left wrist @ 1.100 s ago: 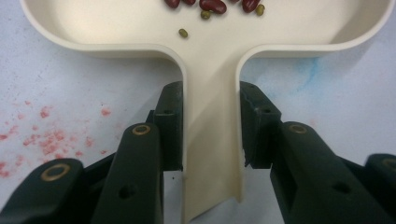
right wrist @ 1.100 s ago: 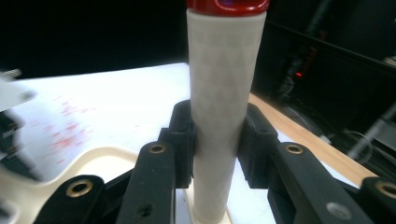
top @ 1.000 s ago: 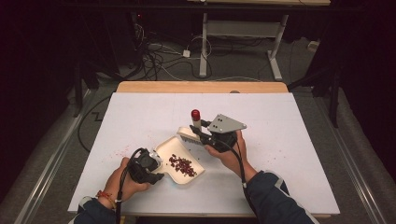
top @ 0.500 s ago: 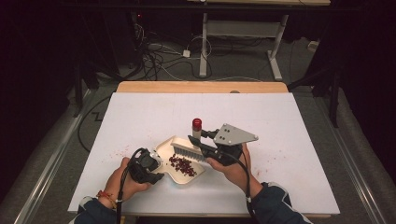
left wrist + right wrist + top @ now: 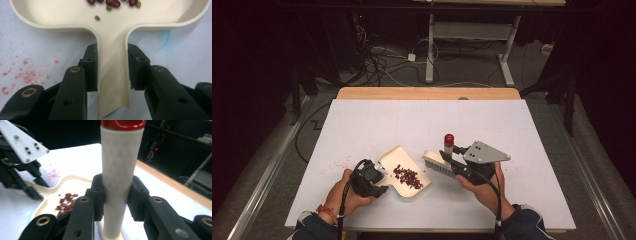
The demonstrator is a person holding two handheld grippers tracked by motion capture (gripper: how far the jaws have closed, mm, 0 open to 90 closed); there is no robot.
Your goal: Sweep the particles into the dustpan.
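The brush (image 5: pixel 439 163) is showing only its bristles and red-capped handle in the high view; the right gripper (image 5: pixel 462 169) is covering its middle. That gripper is clamping the white handle, held just right of the dustpan (image 5: pixel 394 156). The left gripper (image 5: pixel 379 181) is lying low, squeezing the dustpan's handle. Beans (image 5: pixel 407 176) are sitting in the dustpan on the table (image 5: pixel 512 130).

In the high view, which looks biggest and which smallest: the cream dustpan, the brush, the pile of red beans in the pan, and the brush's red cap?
1. Dustpan, largest.
2. Brush, its bristle head narrower than the pan.
3. Pile of red beans, a small patch inside the pan.
4. Red cap, smallest, though it rises toward the camera, so it is close to the beans.
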